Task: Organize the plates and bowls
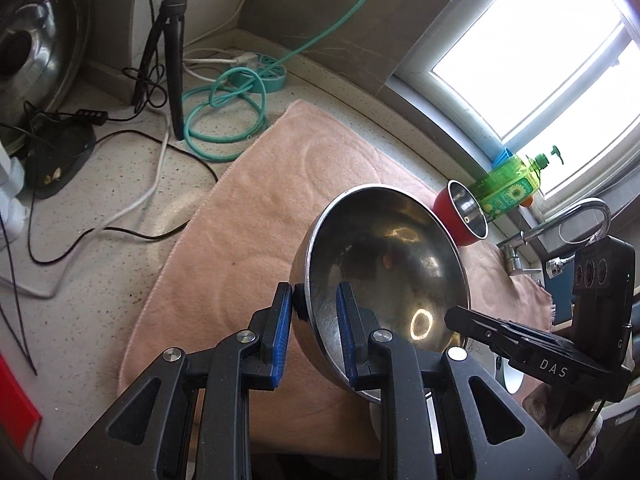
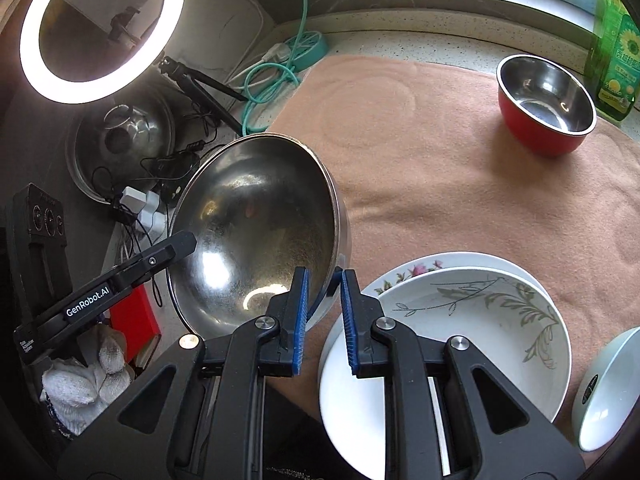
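A large steel bowl is held tilted above the pink towel. My left gripper is shut on its rim, one finger inside and one outside. My right gripper is shut on the opposite rim of the same steel bowl. A red bowl with a steel inside stands upright at the far right of the towel; it also shows in the left wrist view. Two stacked white plates with leaf patterns lie under my right gripper. A pale green bowl sits at the right edge.
A green soap bottle stands by the window sill. A ring light on a tripod, a teal cable, black wires and a pot lid crowd the counter left of the towel. A faucet is at the right.
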